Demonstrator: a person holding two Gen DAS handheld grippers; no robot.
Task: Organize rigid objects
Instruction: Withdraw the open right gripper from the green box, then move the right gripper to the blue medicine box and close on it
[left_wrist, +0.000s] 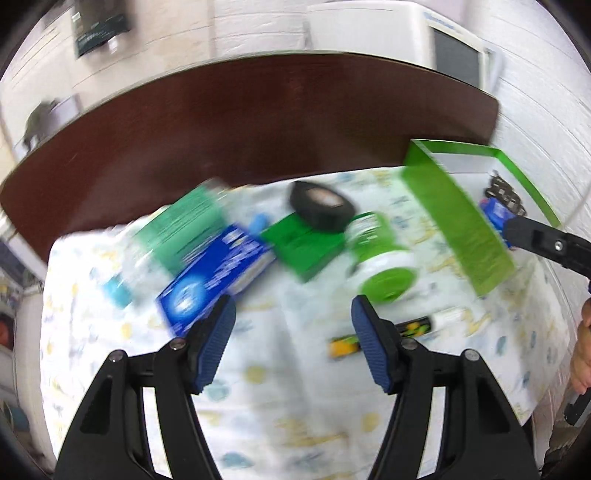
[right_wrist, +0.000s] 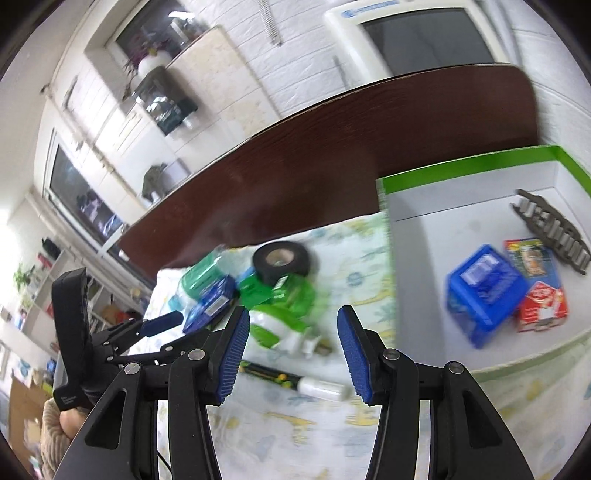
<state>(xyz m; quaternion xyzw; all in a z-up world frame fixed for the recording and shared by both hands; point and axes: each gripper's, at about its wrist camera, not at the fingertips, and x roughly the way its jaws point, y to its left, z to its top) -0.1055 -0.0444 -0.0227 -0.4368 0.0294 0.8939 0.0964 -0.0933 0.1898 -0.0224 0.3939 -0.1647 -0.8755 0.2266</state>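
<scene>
Sorting job partly done: the green-rimmed box (right_wrist: 476, 173) ahead and to the right of the right gripper (right_wrist: 293, 354) already holds a blue container (right_wrist: 484, 291), a red packet (right_wrist: 543, 306), a picture card (right_wrist: 530, 256) and a grey toothed strip (right_wrist: 554, 229).

Left to clear, judging by the pile on the patterned cloth (left_wrist: 258, 406): a roll of black tape (left_wrist: 321, 206), a green bottle on its side (left_wrist: 380, 262), a flat green box (left_wrist: 303, 243), a blue box (left_wrist: 218, 277), a teal-green pack (left_wrist: 184, 229) and a marker (left_wrist: 417, 330). All lie beyond the fingertips; the marker sits closest, partly behind the left gripper's (left_wrist: 293, 343) right finger.

Both grippers' fingers are spread, nothing between them and nothing touched. L gripper's pads (left_wrist: 218, 343) hang over bare cloth, blue box just past its left finger, bottle cap just past its right. R gripper's pads (right_wrist: 232, 354) frame the bottle and marker ahead, still apart from both.

Both views are motion-blurred, esp. the left, so small labels can't be read. Roughly four items in, six or so out; next pick looks like the bottle or marker, tho which isn't settled yet.
</scene>
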